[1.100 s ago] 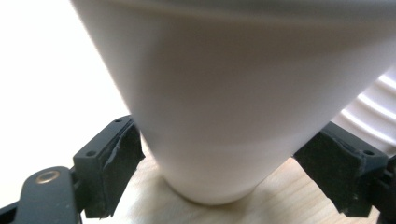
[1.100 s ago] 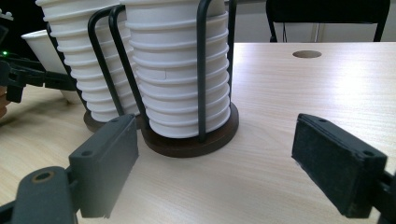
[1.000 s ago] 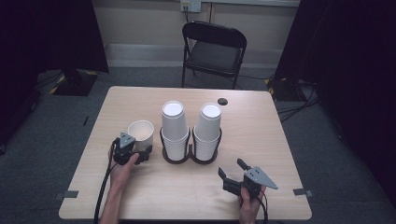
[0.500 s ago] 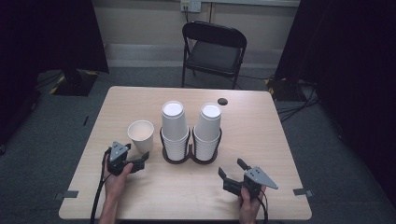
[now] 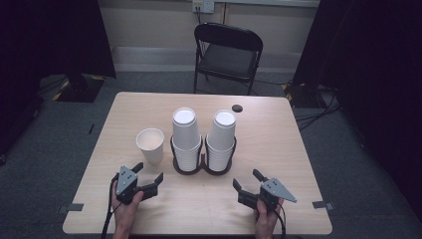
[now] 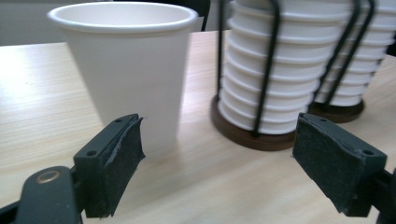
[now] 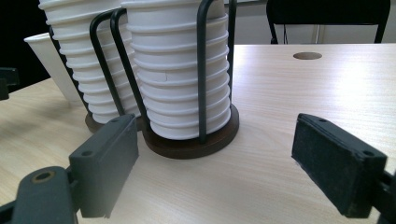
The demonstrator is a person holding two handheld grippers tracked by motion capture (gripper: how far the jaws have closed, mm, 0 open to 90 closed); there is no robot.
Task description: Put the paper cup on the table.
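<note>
Jaws of left gripper [image 5: 149,178] gape, released, single cup [image 6: 125,65] just ahead, untouched; high view adds right gripper [image 5: 247,183], likewise open-jawed, empty; cups unmarked.

A light wooden bench [image 5: 278,144] stood on grey carpet [image 5: 54,149]. Behind it was a black folding chair [image 5: 226,55] before a pale wall [image 5: 149,25] bearing a socket [image 5: 203,6]; dark curtains [image 5: 368,64] flanked both sides.

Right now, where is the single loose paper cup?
In the high view the paper cup stands upright on the table's left half, just left of the cup holder, apart from it and beyond the open left gripper.
</note>
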